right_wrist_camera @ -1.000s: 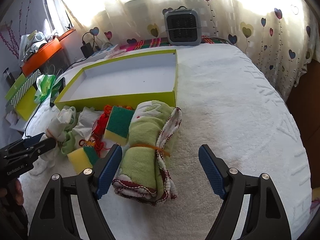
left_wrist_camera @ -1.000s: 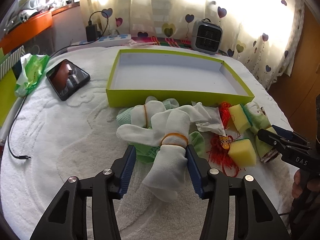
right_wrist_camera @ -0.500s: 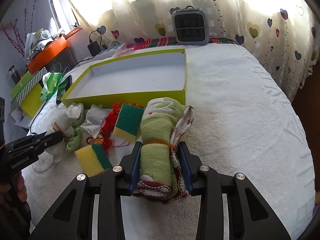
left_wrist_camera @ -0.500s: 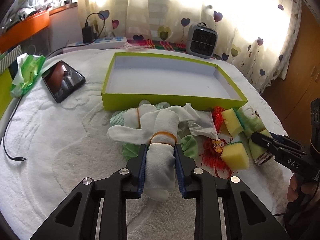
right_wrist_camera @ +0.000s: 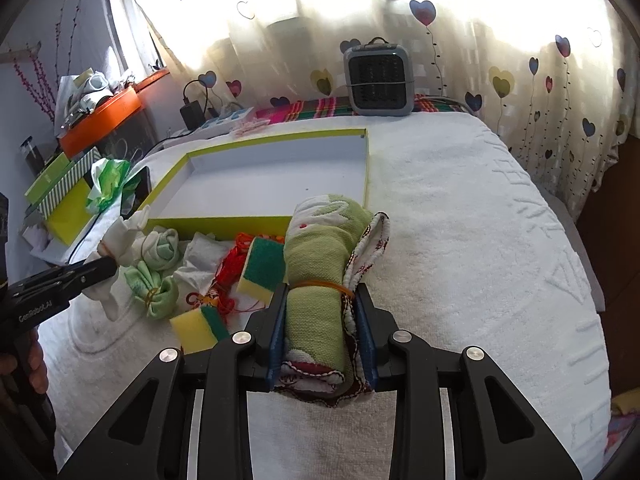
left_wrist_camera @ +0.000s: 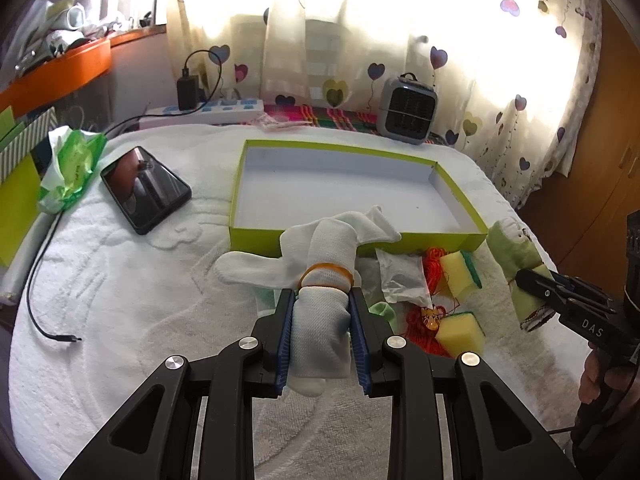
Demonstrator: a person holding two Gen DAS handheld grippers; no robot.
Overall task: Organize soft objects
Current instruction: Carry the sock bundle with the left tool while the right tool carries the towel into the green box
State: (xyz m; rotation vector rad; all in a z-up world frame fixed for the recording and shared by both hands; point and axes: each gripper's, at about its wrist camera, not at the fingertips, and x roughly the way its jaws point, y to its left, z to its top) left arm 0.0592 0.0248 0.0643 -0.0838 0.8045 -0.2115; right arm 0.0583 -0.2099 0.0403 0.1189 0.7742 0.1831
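Note:
My left gripper (left_wrist_camera: 322,300) is shut on a white sock bundle (left_wrist_camera: 324,268) tied with an orange band and holds it above the pile, in front of the lime-green box (left_wrist_camera: 256,236). My right gripper (right_wrist_camera: 320,300) is shut on a rolled green towel (right_wrist_camera: 316,252) with an orange band, lifted off the white cover. The towel also shows in the left wrist view (left_wrist_camera: 516,248). On the cover lie two yellow-green sponges (right_wrist_camera: 262,268) (right_wrist_camera: 200,326), a green sock bundle (right_wrist_camera: 154,292), a red tassel (right_wrist_camera: 230,276) and a white cloth (right_wrist_camera: 200,260). The box is empty inside.
A black phone (left_wrist_camera: 146,190) and a green plastic bag (left_wrist_camera: 70,168) lie left of the box. A grey heater (right_wrist_camera: 378,76) and a power strip (left_wrist_camera: 208,112) stand at the back. A loose cable (left_wrist_camera: 40,280) runs along the left edge. White cover (right_wrist_camera: 480,240) spreads right.
Both grippers went from open around their bundles to shut on them. Both bundles have since risen off the cover, toward the box.

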